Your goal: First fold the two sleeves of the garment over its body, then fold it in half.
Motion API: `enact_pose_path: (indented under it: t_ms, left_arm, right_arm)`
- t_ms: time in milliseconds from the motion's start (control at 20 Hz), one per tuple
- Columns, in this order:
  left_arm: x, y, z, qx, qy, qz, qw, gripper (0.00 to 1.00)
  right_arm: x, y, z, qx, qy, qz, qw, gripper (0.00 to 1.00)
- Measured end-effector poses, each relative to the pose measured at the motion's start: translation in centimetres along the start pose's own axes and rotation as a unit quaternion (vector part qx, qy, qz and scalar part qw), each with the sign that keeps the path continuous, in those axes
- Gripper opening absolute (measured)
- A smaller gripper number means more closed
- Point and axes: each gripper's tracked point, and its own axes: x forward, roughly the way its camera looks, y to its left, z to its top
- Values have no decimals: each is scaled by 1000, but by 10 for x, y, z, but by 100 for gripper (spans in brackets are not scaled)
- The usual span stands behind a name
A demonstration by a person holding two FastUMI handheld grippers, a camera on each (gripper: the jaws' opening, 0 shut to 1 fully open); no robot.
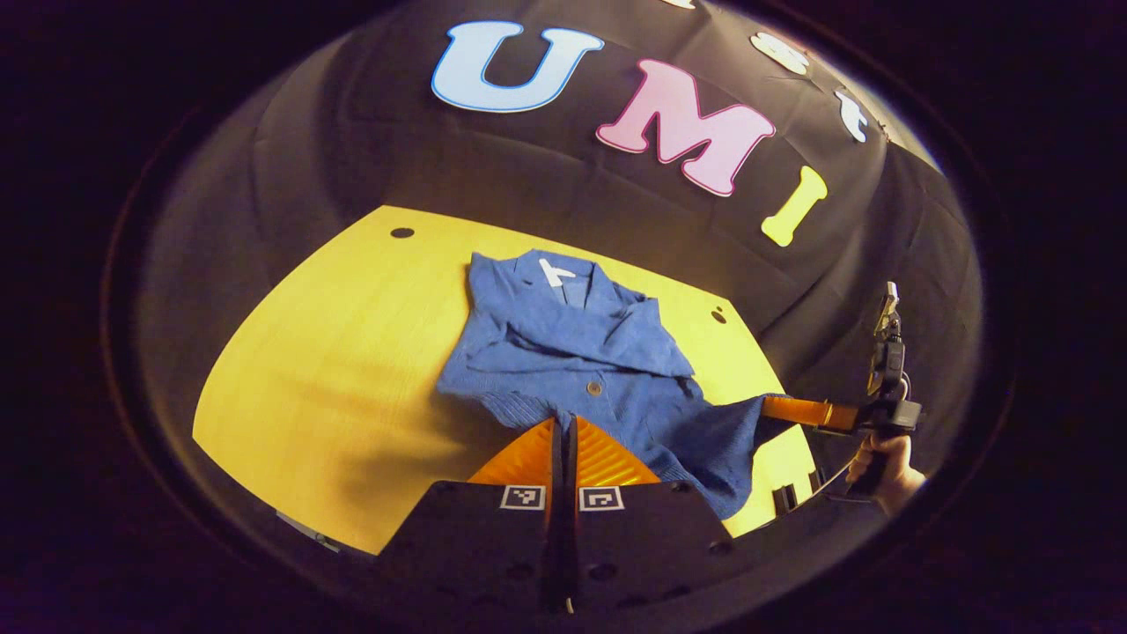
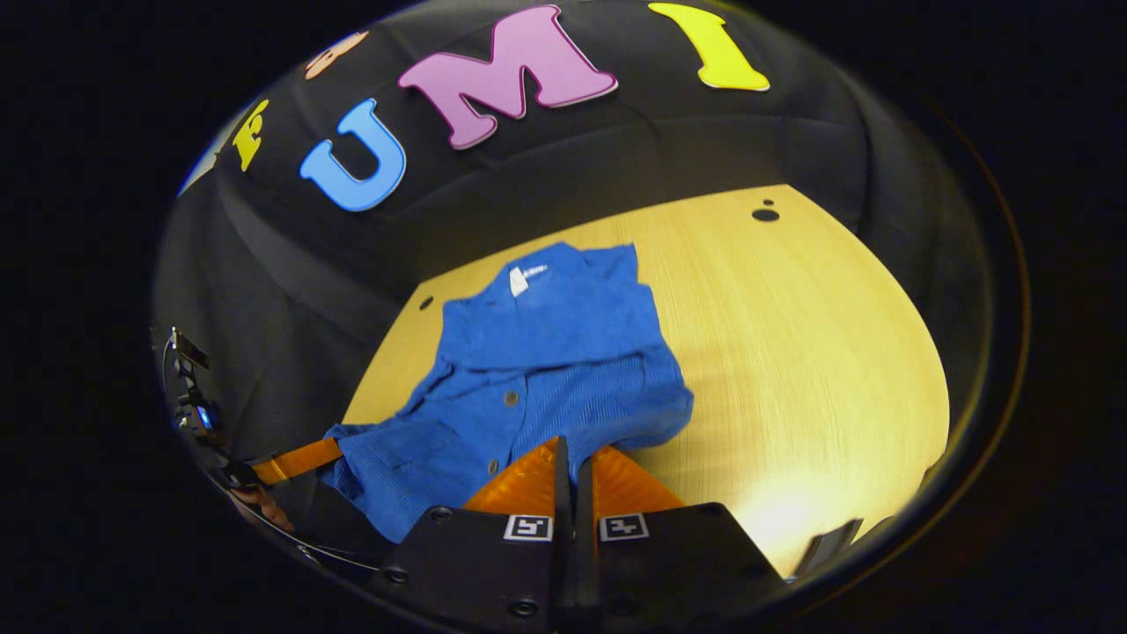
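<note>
Table: pale wood top (image 2: 792, 352) filled the booth floor before me, with small dark holes near its far corners.
Garment: blue buttoned cardigan (image 1: 572, 352) lay on the table, collar toward the far wall, hem toward me; in the right gripper view it sat left of centre (image 2: 546, 361).
Sleeves: both appeared already laid over the body; one sleeve (image 1: 599, 339) crossed the chest in a slanted band. I judged that first step done.
Hem: the near edge looked bunched and lifted at both bottom corners, so I judged the half fold was just starting, with the whole carry toward the collar left to do.
Left gripper: my left gripper (image 1: 563, 427) had its jaws drawn narrow, both fingers pinching the hem at one bottom corner.
Right gripper: my right gripper (image 2: 572, 449) had its jaws likewise drawn together on the hem at the other corner; from the left gripper view it reached in from the side (image 1: 775, 409).
Hand: my hand (image 1: 885, 467) held that gripper's handle.
</note>
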Motion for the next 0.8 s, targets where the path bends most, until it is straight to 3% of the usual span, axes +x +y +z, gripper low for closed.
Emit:
enact_pose_path:
  t_ms: [200,450,700,800]
  left_arm:
    - [32,6,85,10,-41,1,999,0]
    - [112,28,185,23,-88,8,996,0]
    - [221,71,243,27,-110,27,993,0]
    - [263,96,248,23,-100,59,993,0]
  right_arm:
    - [35,13,82,4,-40,20,999,4]
    - [107,20,173,-10,-94,26,995,4]
    - [203,-4,227,-15,-120,-5,993,4]
    - [240,-20,230,-18,-110,-18,994,4]
